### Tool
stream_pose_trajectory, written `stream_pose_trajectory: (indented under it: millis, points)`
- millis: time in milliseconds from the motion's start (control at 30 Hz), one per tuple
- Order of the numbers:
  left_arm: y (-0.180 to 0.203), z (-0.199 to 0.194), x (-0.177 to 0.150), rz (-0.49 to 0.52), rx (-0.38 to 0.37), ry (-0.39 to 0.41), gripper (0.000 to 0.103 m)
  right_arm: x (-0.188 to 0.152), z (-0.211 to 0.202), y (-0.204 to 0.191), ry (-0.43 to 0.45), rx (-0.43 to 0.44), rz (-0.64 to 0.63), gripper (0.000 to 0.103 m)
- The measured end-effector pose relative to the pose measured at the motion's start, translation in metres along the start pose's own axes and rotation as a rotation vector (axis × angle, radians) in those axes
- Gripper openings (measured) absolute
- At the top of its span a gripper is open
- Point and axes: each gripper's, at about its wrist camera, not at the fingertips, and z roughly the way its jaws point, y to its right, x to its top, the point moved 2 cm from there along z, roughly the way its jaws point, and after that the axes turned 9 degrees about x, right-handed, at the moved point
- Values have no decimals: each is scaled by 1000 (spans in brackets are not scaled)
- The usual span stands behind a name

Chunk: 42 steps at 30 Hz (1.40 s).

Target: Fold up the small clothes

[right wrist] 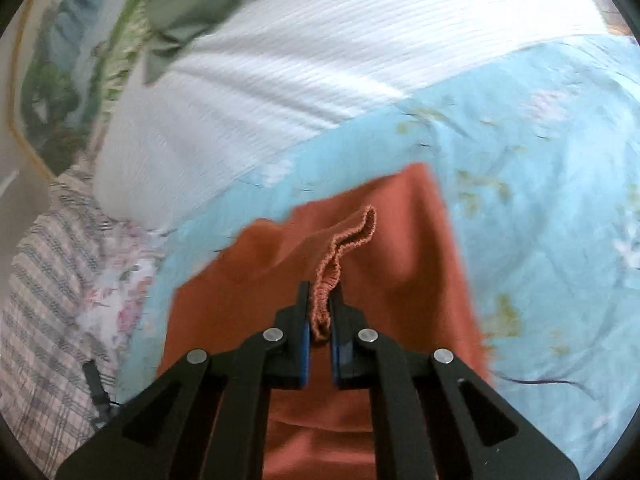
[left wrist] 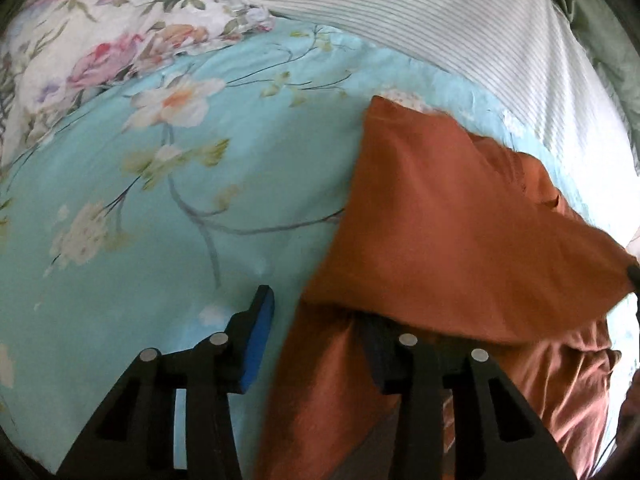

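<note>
- Rust-orange cloth fills the near ground of both views: the garment [right wrist: 400, 248] is your task piece, lying on the bed partly lifted.
- Your right hand-held gripper [right wrist: 320, 312] is clamped on the ribbed hem [right wrist: 340, 252] of the garment; the band stands up between the blue pads and curls away past the tips.
- Your left hand-held gripper [left wrist: 316, 340] stands wide apart with nothing pinched. Its left finger [left wrist: 260, 332] shows bare over the sheet, and its right finger is hidden under a raised flap of the garment [left wrist: 460, 220].
- Judging by that raised flap, you are mid-fold: one edge is being carried across the rest of the cloth.
- Next move, as I read it: lay the held hem down in line with the far edge. Keep the left hand-held gripper low so it can pin or smooth the lower layer, and let go only once the layers lie flat.
- Under the garment lies the blue floral sheet [left wrist: 180, 200].
- Beyond it sits a white striped pillow [right wrist: 320, 60], with a green cloth [right wrist: 192, 0] past that.
- No brand, label or writing can be read anywhere; parts of both views are blurred.
</note>
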Motion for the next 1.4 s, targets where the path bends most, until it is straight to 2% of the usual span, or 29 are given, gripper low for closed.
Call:
stream_pose_trajectory:
  millis: [133,167,300,467,567,633,667,733,767,833,867,933,1000,1067,1133,1167,1233,1300,1400]
  points:
    - [10,5,1,28,69,31,31,-15,17,17,-59,-44,22,8]
    - [8,3,0,8,69,40,27,-19,19,18,-65,-44,25,8]
    - [-15,-6,-4,-110,28,69,28,-17,17,8,-35,-43,-13,8]
    - [-18,0,-5,-119,14,41,28,-22,29,16,-121,-200,-48,9]
    - [-16,1,-3,-106,17,29,29,-19,11,5,-40,-247,-67,9]
    - [-16,1,-3,-103,13,26,30,-15,5,-14,5,-232,-116,9]
    - [-16,1,-3,-102,12,24,30,-15,9,-23,-11,-184,-135,9]
    - [-14,3,-3,-93,21,23,30,-18,26,-29,-79,-142,-153,9]
    - [-12,3,-3,-87,29,24,30,-22,38,-29,-123,-152,-165,9]
    - [-11,5,-2,-84,32,23,31,-31,55,-13,-203,-225,-158,9]
    - [-12,5,-2,-89,25,20,31,-33,55,-7,-207,-212,-134,9]
    - [-16,5,-1,-94,3,10,32,-33,37,-3,-169,-208,-104,6]
    - [-17,1,-1,-73,-16,0,34,-33,8,-7,-117,-211,-108,10]
    - [-19,-7,-4,-37,-27,2,36,-38,-19,-6,-93,-162,-86,18]
    - [-23,-15,-11,-7,-51,0,37,-45,-51,1,-82,-124,-60,48]
    - [-26,-20,-16,4,-66,-2,38,-50,-62,5,-84,-105,-55,52]
    - [-35,-32,-30,23,-109,-11,42,-68,-83,13,-103,-71,-32,52]
    - [-46,-42,-47,29,-152,-32,47,-83,-97,23,-127,-80,-18,52]
    - [-61,-53,-74,28,-216,-70,49,-105,-117,42,-144,-91,23,52]
